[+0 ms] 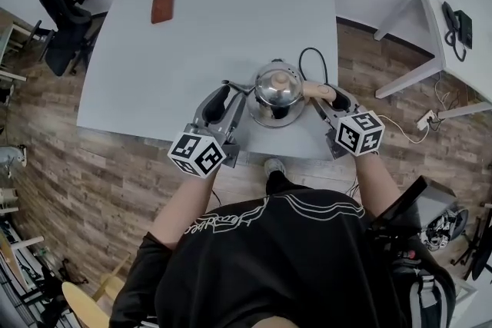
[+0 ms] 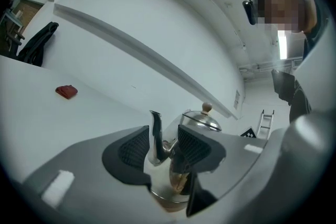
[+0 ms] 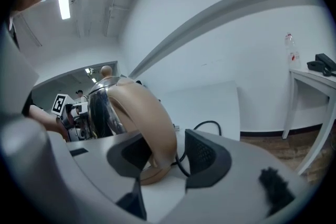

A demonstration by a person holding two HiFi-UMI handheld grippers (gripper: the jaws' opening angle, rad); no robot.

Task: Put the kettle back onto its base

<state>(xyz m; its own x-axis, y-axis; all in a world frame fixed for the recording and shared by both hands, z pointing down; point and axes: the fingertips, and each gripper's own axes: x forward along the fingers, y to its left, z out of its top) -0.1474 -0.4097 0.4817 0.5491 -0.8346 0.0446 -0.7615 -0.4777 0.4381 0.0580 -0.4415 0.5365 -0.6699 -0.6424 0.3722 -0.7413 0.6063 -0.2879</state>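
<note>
A shiny steel kettle (image 1: 277, 92) with a tan knob and a tan handle (image 3: 149, 118) stands upright near the front edge of the white table (image 1: 192, 50). A darker ring shows under it; I cannot tell whether that is its base. My left gripper (image 1: 234, 92) is open, and the thin curved spout (image 2: 156, 134) stands between its pads (image 2: 195, 145) with a gap on the left side. My right gripper (image 1: 321, 100) is open around the handle, with room between the handle and the right pad (image 3: 205, 155).
A black cord (image 1: 311, 61) loops on the table behind the kettle. A red-brown pouch (image 1: 161, 6) lies far back left. A black chair (image 1: 61, 8) stands left of the table, and a white side table (image 1: 430, 19) with a phone stands to the right.
</note>
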